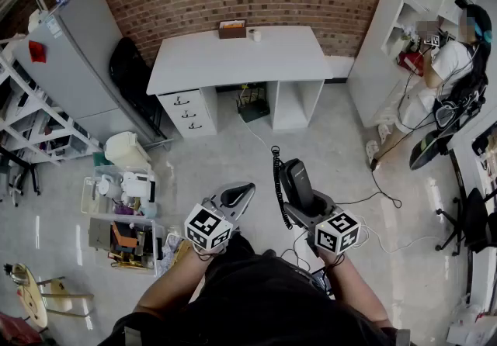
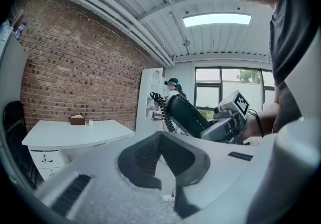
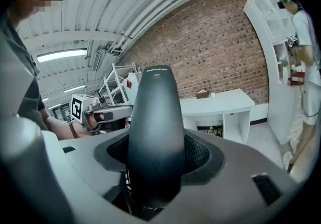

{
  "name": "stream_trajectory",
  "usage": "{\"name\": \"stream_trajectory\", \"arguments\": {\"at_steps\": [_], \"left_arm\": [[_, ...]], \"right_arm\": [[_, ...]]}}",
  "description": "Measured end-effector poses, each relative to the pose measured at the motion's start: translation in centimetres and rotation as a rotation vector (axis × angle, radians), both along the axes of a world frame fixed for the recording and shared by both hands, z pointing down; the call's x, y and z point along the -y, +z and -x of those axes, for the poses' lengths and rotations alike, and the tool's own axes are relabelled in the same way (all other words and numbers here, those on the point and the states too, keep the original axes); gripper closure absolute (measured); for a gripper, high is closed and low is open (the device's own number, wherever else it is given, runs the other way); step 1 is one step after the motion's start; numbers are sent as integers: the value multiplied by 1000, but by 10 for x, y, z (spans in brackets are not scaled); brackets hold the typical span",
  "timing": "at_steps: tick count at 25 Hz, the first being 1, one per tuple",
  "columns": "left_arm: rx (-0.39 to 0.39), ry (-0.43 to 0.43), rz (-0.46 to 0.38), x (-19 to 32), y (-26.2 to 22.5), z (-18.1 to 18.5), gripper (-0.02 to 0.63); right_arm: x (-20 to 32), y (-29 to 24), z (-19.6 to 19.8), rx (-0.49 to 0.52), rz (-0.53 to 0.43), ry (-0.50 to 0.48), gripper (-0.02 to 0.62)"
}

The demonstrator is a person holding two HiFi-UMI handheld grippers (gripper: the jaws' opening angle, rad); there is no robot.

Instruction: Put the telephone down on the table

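The black telephone handset stands up and forward out of my right gripper, whose jaws are shut on its lower part. Its coiled cord hangs down on the left side. In the right gripper view the telephone fills the gap between the jaws of the right gripper. My left gripper is held beside it to the left, shut and empty; its tips meet in its own view. The white table stands ahead against the brick wall, well beyond both grippers. From the left gripper, the telephone shows at the right.
A brown box and a small cup sit at the table's back edge. A grey cabinet and a cluttered cart stand at the left. A person sits by white shelves at the right. Cables lie on the floor.
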State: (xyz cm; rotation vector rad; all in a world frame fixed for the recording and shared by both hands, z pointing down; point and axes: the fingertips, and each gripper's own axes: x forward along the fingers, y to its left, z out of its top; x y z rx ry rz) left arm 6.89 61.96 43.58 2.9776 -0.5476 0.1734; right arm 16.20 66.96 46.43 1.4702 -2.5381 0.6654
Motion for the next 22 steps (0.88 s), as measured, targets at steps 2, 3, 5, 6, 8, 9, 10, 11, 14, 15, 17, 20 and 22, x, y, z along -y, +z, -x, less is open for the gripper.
{"name": "stream_trajectory", "arguments": {"at_steps": [2,3,5,6,8,9,10,11,14,15,17,20,22], "left_arm": [[-2,2,-1,3,1,1,598],[-2,2,0,4,1,1,598],[-1,0,4,8,2,3,598],[-2,-2,6,10,3,4,598],[-11,-6,9,15,2,8,598],[-19,-7,10,18,1,10,598],[-27,-9,11,21,0,12,598],[-32,-10,11,25,0,15,598],[-33,-20,15,41,2,25,598],[-32,-24,16,48,3,28,598],[-35,-30,18,65,5,34,598],[-43,-34,23,93,4,46,598],[-44,-36,27,114,4,57,598]], "right_arm": [[4,1,1,1,-1,-1,325],[6,1,2,1,-1,-1,325],[10,1,3,4,0,-2,325],[13,1,4,6,1,-3,325],[18,3,6,12,7,-10,325],[21,4,8,15,10,-15,325],[25,5,10,18,13,-18,325],[29,6,12,20,16,-21,325],[47,9,20,22,24,-26,325],[54,10,22,23,25,-29,325],[70,11,28,21,29,-33,325],[102,10,38,29,30,-32,325],[126,9,48,38,30,-33,325]]}}
